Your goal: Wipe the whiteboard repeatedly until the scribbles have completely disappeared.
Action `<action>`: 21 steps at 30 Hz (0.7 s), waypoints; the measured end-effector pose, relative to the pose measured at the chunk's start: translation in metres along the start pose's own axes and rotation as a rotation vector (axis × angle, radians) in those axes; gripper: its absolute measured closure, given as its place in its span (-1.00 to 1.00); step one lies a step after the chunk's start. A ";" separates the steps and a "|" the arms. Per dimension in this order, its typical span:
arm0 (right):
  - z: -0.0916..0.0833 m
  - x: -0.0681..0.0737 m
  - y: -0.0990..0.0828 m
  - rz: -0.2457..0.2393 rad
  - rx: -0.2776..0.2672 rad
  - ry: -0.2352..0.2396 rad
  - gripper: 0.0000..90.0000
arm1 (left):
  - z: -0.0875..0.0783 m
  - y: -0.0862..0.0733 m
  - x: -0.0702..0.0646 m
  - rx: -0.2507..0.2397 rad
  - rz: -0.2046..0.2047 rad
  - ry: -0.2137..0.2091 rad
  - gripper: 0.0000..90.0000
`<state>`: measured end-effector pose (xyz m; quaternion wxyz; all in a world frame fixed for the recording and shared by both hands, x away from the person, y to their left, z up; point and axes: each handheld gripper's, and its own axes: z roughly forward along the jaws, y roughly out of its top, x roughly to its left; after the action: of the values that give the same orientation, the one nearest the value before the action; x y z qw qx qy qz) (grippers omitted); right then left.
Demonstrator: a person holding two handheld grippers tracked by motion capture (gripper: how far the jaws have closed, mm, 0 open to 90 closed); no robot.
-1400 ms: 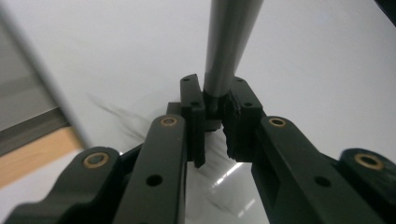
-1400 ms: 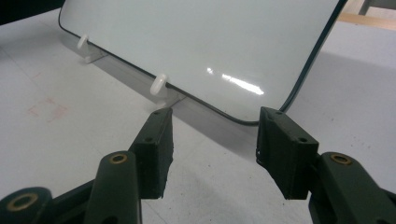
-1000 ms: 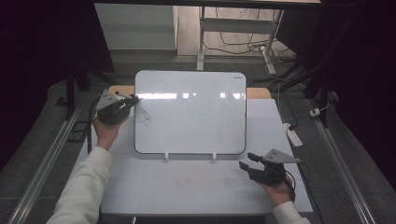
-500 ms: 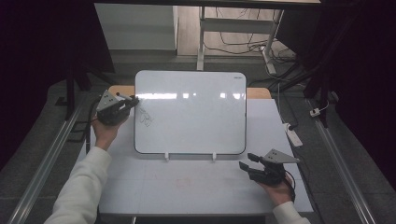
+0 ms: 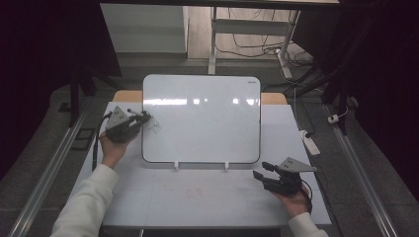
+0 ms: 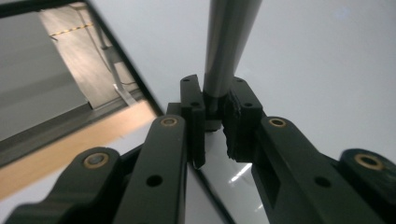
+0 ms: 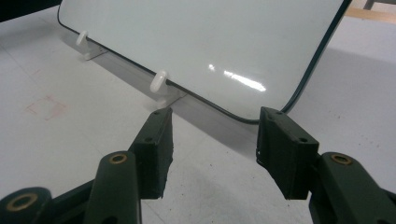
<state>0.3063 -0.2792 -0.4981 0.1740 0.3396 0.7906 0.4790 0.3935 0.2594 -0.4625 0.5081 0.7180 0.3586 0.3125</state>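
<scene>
The whiteboard (image 5: pixel 201 118) is my landmark: it stands propped on the white table (image 5: pixel 197 197), leaning back from me, held along its lower edge by two small white clips (image 7: pixel 159 80). Everything else I place against it.

My left gripper (image 5: pixel 129 123) is at the whiteboard's left edge, about halfway up its height, with the tip reaching onto the white surface. Its jaws are clamped on a grey marker (image 6: pixel 226 46). In the left gripper view the marker's barrel runs straight out from between the jaws, its long axis pointing away from me and across the board face. Just off the tip, inside the left edge, there is a small faint scribble (image 5: pixel 155 127); I cannot read what it is.

My right gripper (image 5: pixel 264 173) is in front of the whiteboard's lower right corner, resting low over the table, near the board but not touching it. Its jaws stand wide apart with nothing between them.

So the relation that matters: the writing surface lies to the right of the marker tip, and only my left hand (image 5: pixel 112 148) is in reach with a tool. I judge any further stroke would run rightward from that left edge.
</scene>
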 end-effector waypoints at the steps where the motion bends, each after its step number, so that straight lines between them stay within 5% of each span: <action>1: 0.000 0.000 0.000 -0.001 0.000 0.001 0.02 | 0.002 0.004 0.005 -0.002 -0.016 0.002 0.74; 5: 0.001 0.002 -0.001 -0.008 0.003 0.007 0.02 | 0.001 -0.002 -0.001 0.016 -0.004 -0.015 0.74; 12: -0.002 0.001 -0.002 -0.003 -0.001 0.007 0.02 | -0.019 -0.038 -0.034 0.057 0.059 -0.079 0.74; 21: 0.001 0.003 0.001 -0.007 -0.004 0.015 0.02 | 0.000 0.000 -0.004 0.028 0.015 -0.002 0.74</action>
<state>0.3053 -0.2758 -0.4975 0.1704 0.3327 0.7921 0.4826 0.3915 0.2559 -0.4634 0.4959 0.7281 0.3572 0.3104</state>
